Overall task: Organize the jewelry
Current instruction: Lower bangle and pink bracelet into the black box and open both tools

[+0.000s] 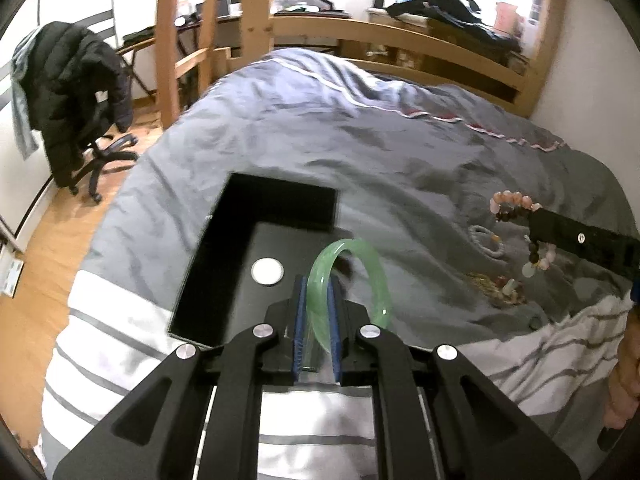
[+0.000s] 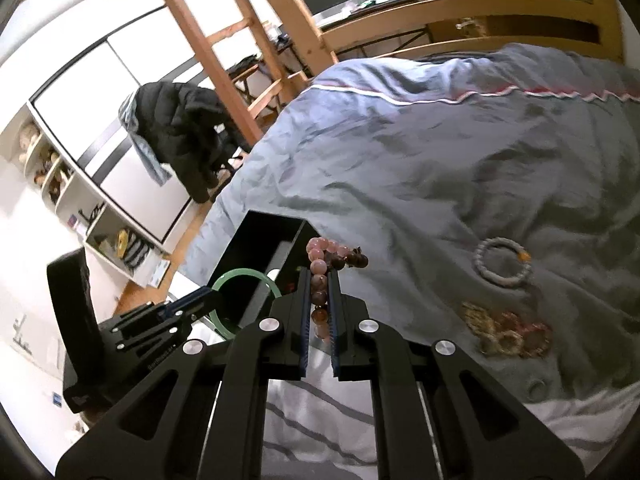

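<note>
My left gripper [image 1: 317, 280] is shut on a green jade bangle [image 1: 362, 264] and holds it above the open black box [image 1: 224, 264] on the bed; the bangle also shows in the right wrist view [image 2: 224, 280]. My right gripper [image 2: 320, 276] is shut on a pink and brown bead bracelet [image 2: 320, 280], lifted just right of the box [image 2: 260, 240]. From the left wrist view the right gripper [image 1: 532, 228] holds the beads [image 1: 514, 202] at the right. A grey-white bracelet [image 2: 502, 263] and a heap of gold and pink jewelry [image 2: 506, 330] lie on the duvet.
The grey duvet [image 1: 360, 140] covers the bed, with a white striped blanket [image 1: 120, 332] at the near edge. A round white spot [image 1: 267, 271] shows inside the box. A chair with a black jacket [image 1: 76, 92] stands left of the bed. A wooden bed frame [image 1: 400, 36] stands behind.
</note>
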The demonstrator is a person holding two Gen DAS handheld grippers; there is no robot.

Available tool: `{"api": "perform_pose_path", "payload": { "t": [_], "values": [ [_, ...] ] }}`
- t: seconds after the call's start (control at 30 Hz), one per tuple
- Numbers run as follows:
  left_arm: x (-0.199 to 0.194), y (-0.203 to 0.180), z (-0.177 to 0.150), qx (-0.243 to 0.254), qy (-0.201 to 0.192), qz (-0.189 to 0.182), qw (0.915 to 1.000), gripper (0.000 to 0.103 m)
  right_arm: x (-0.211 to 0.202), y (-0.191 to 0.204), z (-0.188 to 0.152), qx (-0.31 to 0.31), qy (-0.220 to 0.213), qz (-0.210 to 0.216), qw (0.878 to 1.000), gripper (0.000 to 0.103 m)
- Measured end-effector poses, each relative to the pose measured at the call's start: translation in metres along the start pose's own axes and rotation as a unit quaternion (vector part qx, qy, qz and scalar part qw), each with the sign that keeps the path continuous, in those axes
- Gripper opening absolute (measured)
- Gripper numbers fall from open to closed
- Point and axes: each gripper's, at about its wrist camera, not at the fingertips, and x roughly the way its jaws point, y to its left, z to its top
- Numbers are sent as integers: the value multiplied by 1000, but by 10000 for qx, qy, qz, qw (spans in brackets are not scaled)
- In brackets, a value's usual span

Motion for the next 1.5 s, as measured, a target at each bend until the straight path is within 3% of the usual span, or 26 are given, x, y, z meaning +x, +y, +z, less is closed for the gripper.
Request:
{"api": "perform_pose_path", "payload": {
  "t": [0.4,0.73,1.17,1.37,1.4,1.47,1.5],
  "values": [
    [14,33,3,-101,188,439,9988,11,79,71,8,-875,438,-164,9951,9],
    [25,62,2,-392,380,732,9958,11,128,97,3,-1086,740,-113,9913,9],
    [31,75,2,-695,585,767,9929,12,151,94,-8,-905,1038,96,9904,10],
    [22,76,4,-757,370,779,9934,12,137,91,-1,-759,920,251,9925,14],
    [19,76,4,-787,318,709,9939,13,133,90,0,-741,887,231,9930,18],
    [15,75,4,-803,237,641,9944,32,125,86,2,-701,777,174,9944,46],
    [13,74,4,-807,167,638,9946,56,119,83,3,-667,679,138,9954,56]
  ]
}}
